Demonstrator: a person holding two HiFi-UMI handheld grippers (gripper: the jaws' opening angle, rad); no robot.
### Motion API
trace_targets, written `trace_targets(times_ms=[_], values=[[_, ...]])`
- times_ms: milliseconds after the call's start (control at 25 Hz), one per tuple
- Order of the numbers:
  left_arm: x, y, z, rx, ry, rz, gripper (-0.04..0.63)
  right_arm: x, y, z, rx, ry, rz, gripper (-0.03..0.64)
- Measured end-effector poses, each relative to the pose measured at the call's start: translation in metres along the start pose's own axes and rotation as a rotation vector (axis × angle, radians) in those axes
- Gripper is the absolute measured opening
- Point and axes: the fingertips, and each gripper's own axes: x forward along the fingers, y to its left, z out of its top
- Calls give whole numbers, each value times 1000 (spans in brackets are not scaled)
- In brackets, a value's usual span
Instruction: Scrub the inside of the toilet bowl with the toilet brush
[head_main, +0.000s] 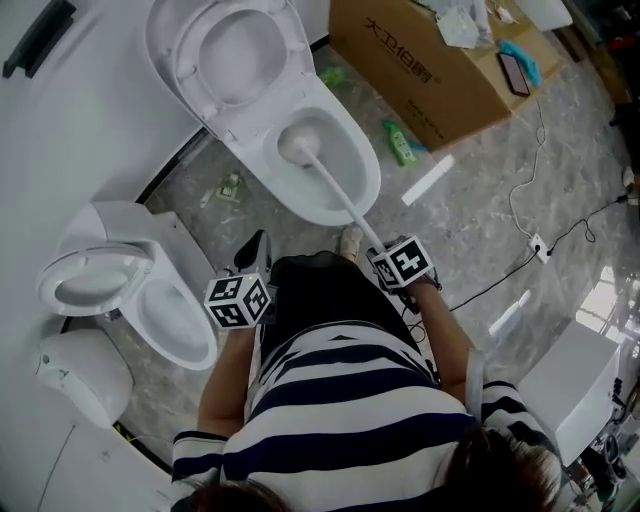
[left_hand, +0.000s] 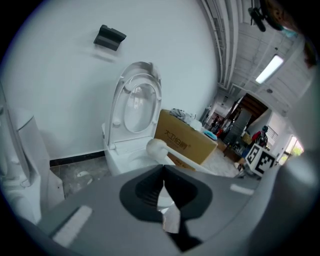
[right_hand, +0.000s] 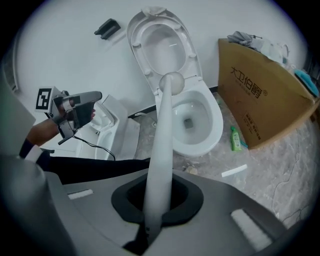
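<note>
Striped shirt (head_main: 350, 400) fills the foot of the head view, with both grippers held out just ahead of it. At far left a second toilet (head_main: 195, 345) stands with its seat up, out of play. Next comes the left gripper (head_main: 255, 248), idle, its jaws pressed together on nothing and held well short of the work.

Centre frame is the toilet bowl (head_main: 370, 165), its lid (head_main: 235, 50) raised against the wall. The toilet brush (head_main: 295, 148) reaches in from the lower right, its round head over the rear left of the bowl. From the left gripper view the head seems level with the rim or just above it, so I judge it is not yet on the porcelain. The right gripper (head_main: 385, 255) is clamped on the near end of the long white handle.

Further right, a green bottle (head_main: 402, 143) lies on the floor beside a cardboard box (head_main: 420, 70).

To scrub well, the head should drop below the rim, press against the wall and sweep round in circles. With so long a handle the clamp must stay firm, or the brush may twist.
</note>
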Motion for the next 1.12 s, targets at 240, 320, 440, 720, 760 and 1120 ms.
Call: trace_targets(times_ms=[240,320,440,720,760,1120], values=[[48,-12,6,-8,0,49,0,12,-48,15,-118,94,28,-2],[59,-13,7,-11,-3,68,0,17,-60,17,-140,126,41,-2],[75,-11,8,-2,6,95,0,25,-75,23,-179,163,54,-2],[105,-5,-3,9,72,102,0,53,-99,40,-225,263,52,-2],[110,-5,-6,10,83,94,0,56,-102,44,-222,272,48,-2],[152,15,-29,102,209,16,0,95,-119,63,-152,388,6,-2]])
